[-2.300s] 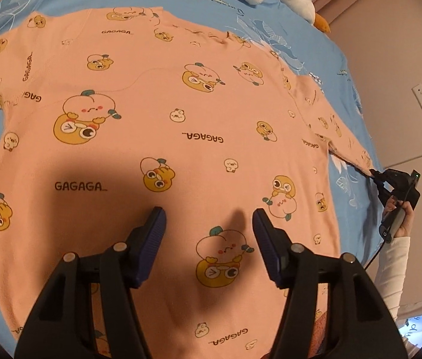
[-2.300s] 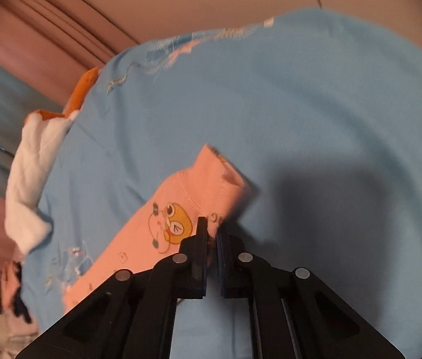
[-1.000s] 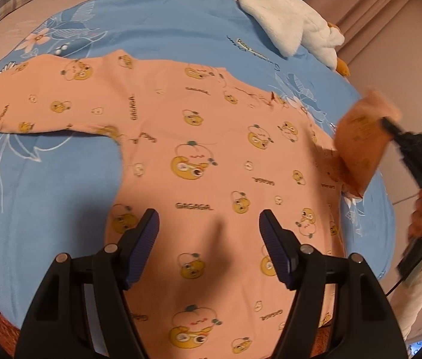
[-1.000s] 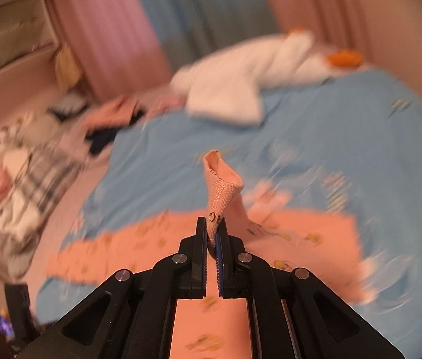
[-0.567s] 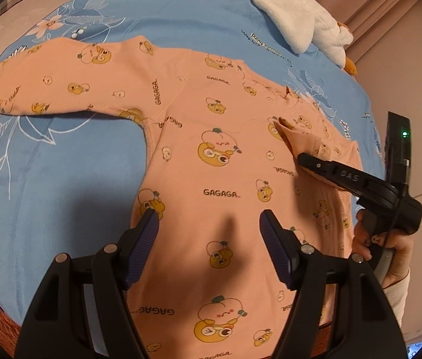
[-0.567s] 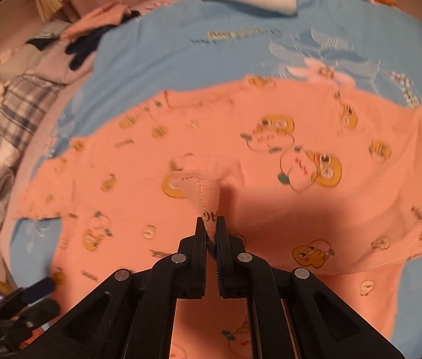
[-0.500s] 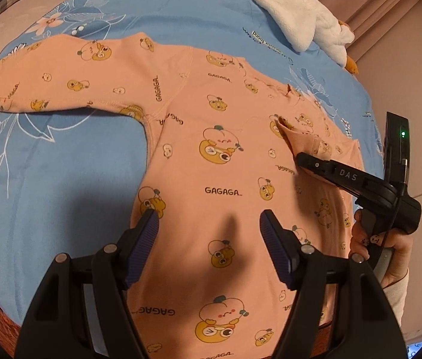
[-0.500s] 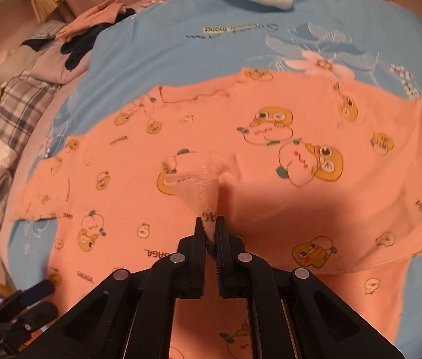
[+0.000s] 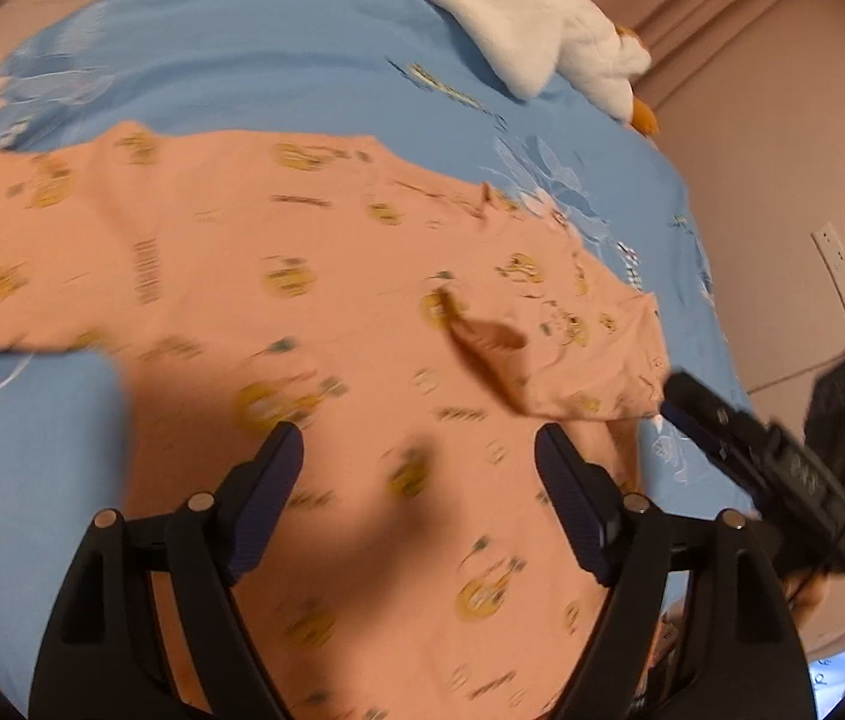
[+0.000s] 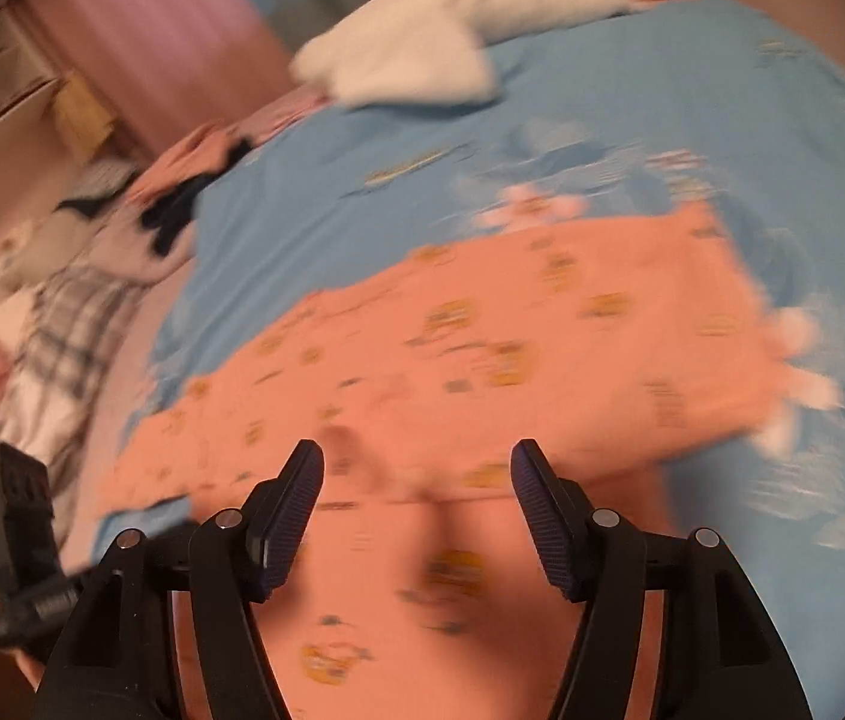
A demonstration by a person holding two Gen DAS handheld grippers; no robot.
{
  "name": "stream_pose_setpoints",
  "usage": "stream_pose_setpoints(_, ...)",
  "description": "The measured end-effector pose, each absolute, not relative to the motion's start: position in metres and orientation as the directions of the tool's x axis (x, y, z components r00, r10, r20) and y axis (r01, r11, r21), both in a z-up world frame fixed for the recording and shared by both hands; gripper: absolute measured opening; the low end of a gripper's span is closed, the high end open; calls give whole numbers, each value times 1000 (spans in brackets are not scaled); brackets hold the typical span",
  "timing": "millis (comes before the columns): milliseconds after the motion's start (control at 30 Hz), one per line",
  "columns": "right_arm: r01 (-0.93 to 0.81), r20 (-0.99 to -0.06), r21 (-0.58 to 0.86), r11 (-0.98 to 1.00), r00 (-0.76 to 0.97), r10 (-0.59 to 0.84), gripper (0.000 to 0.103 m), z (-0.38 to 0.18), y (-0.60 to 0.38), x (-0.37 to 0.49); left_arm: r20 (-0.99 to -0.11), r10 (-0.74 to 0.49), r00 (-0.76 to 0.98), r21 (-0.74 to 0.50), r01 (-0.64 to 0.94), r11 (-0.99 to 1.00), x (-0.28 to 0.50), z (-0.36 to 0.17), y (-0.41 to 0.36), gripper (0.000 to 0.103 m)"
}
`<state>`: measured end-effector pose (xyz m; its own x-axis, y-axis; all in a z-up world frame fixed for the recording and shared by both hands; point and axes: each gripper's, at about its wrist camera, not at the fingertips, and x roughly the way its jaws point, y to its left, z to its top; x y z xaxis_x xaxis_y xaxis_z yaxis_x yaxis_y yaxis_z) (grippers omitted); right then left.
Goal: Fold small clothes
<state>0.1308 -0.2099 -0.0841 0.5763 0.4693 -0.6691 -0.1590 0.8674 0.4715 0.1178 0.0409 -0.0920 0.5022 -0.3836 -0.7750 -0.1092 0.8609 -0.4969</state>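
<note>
A peach long-sleeved top (image 9: 326, 312) with cartoon prints lies flat on the blue bed sheet (image 9: 254, 54). Its right sleeve (image 9: 566, 354) is folded in over the body. Its left sleeve (image 9: 8, 252) stretches out to the left. My left gripper (image 9: 419, 456) is open and empty above the lower part of the top. My right gripper (image 10: 416, 468) is open and empty above the top (image 10: 482, 360); it also shows in the left wrist view (image 9: 770, 468) at the top's right edge. Both views are blurred.
A white plush goose (image 9: 542, 18) lies at the far side of the bed, also in the right wrist view (image 10: 458, 18). A pile of clothes (image 10: 62, 276) lies off the bed's left side. A wall with a socket strip (image 9: 842, 282) stands to the right.
My right gripper carried the right sleeve over the body, laid it down, opened and drew back to the right. My left gripper stayed open and shifted slightly.
</note>
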Motion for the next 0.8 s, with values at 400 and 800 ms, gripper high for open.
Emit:
stream_pose_setpoints(400,72,-748,433,898,585,314,65,-120,-272,116,-812,-407,418,-498,-133,857,209,-123,-4,55)
stream_pose_setpoints(800,128,-749,473,872,580,321,65,-132,-291,114,-800,-386,459,-479,-103,872,214,-96,-21,5)
